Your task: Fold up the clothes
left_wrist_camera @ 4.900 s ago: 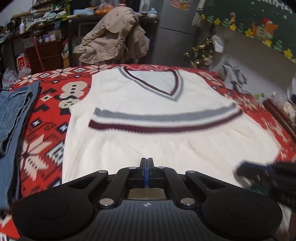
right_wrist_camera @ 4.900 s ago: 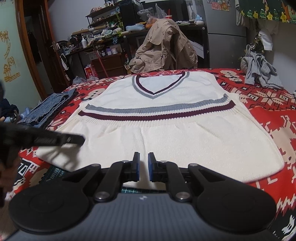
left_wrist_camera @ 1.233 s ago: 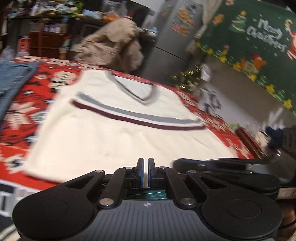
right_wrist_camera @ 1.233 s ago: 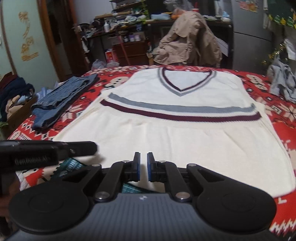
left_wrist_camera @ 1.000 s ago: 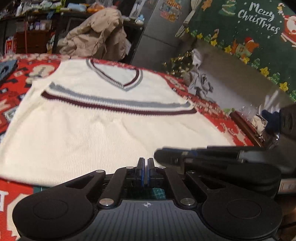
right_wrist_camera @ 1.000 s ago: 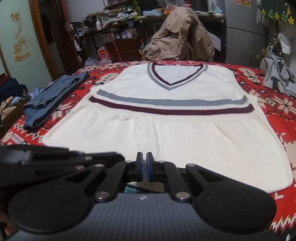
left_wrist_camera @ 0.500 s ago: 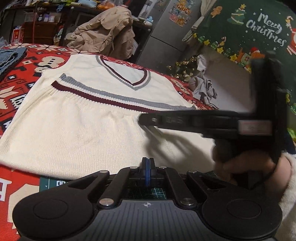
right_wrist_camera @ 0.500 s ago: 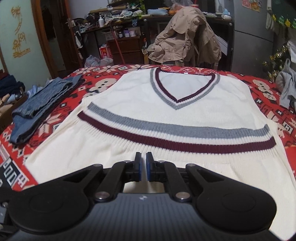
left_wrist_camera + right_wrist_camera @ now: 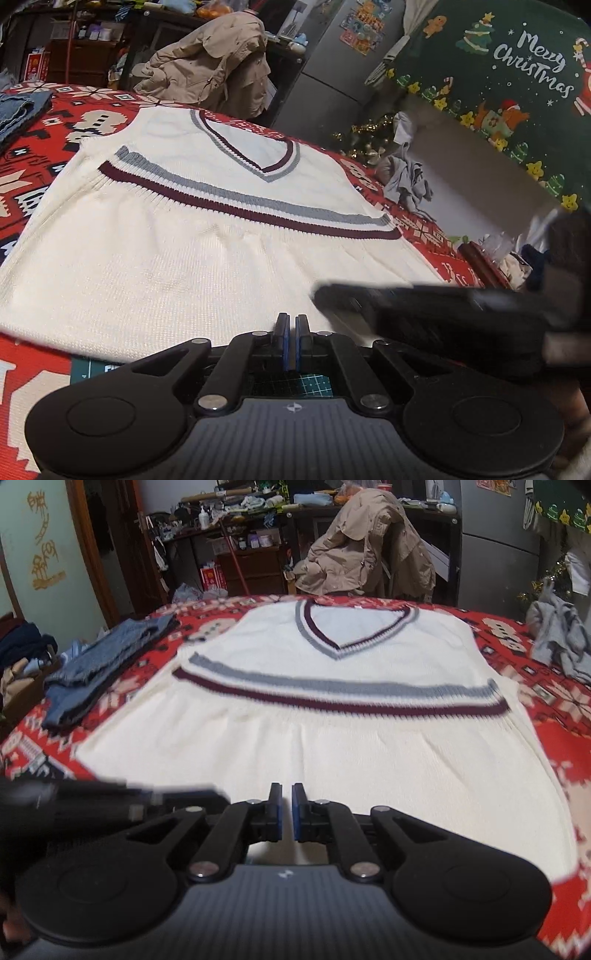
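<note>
A cream knitted V-neck vest [image 9: 184, 258] with a grey and a maroon stripe lies flat, face up, on the red patterned cloth [image 9: 33, 369]. Its hem edge runs just ahead of both grippers. My left gripper [image 9: 291, 332] hovers over the near hem, its blue pads almost touching and nothing between them. My right gripper [image 9: 286, 805] sits over the hem of the vest [image 9: 351, 760] with only a thin slit between its pads, also empty. The right tool shows as a blurred black bar [image 9: 424, 306] in the left wrist view.
Folded blue jeans [image 9: 99, 672] lie on the cloth to the left of the vest. A grey garment [image 9: 557, 642] is bunched at the right edge. A beige jacket [image 9: 369, 542] hangs on a chair beyond the far edge. A green cutting mat [image 9: 314, 384] shows under the hem.
My right gripper has drawn back from over the stripes toward the hem and sunk lower right in the left wrist view. The left pads have parted by a thin slit.
</note>
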